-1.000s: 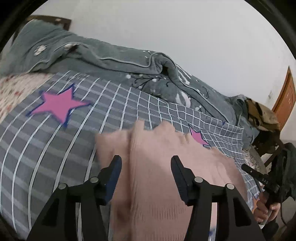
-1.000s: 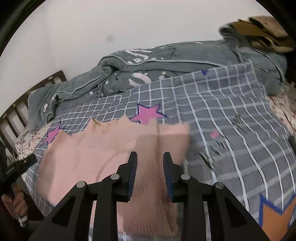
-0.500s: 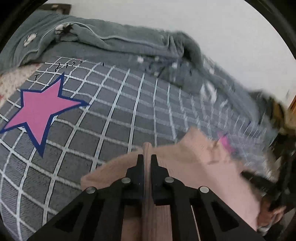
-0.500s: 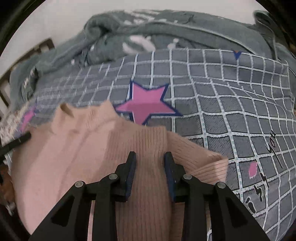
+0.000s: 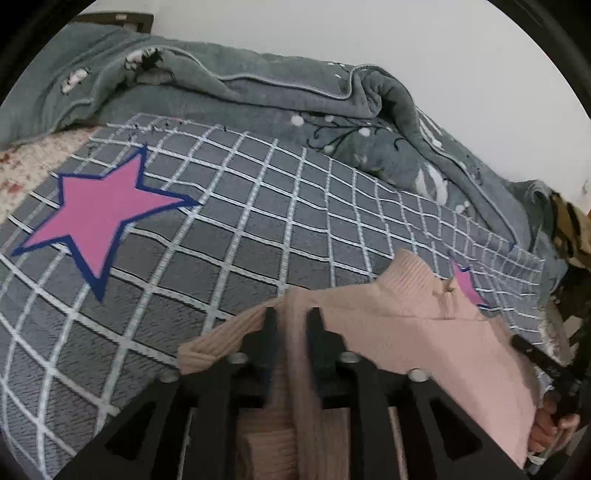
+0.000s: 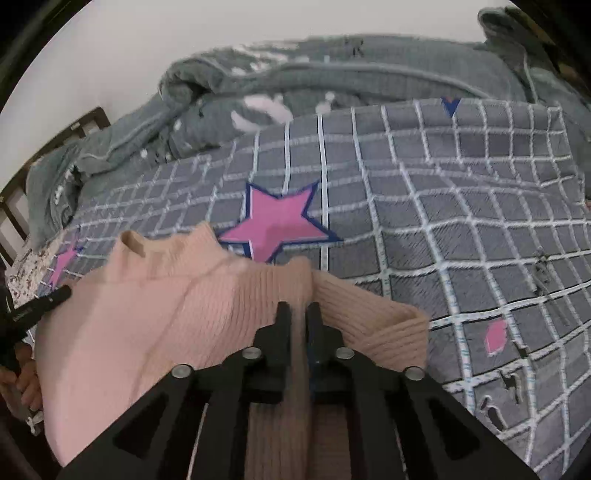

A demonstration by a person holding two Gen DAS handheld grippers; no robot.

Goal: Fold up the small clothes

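My left claw (image 5: 290, 325) has a raised ridge of the pink sweater (image 5: 424, 332) between its fingers, and its jaws are opening; the knit runs up between the pads, which stand a little apart around it. My right claw (image 6: 298, 321) is clenched on a ribbed fold of the same pink sweater (image 6: 155, 314), its jaws narrow and pinching the cloth.

The sweater lies spread on the bed, collar toward the far side, a ribbed cuff lying just outside each claw. Under it is a grey checked blanket (image 5: 240, 229) with white grid lines and pink stars edged in blue; one star (image 6: 275, 225) sits just past the collar in the right view, a larger star (image 5: 99, 218) well off to the left in the left view. Beyond the blanket a grey fleece quilt (image 5: 258, 85) is heaped along a plain pale wall (image 5: 332, 29). A dark wooden headboard (image 6: 48, 155) shows at the bed's end, and a floral sheet (image 5: 33, 162) peeks out at the blanket's edge.

Half a second ago my left claw was pinched tight on the ridge; now its fingers are parted wider. A second ago the sweater hung blurred and higher between both claws; now it rests on the blanket.

I see no containers.
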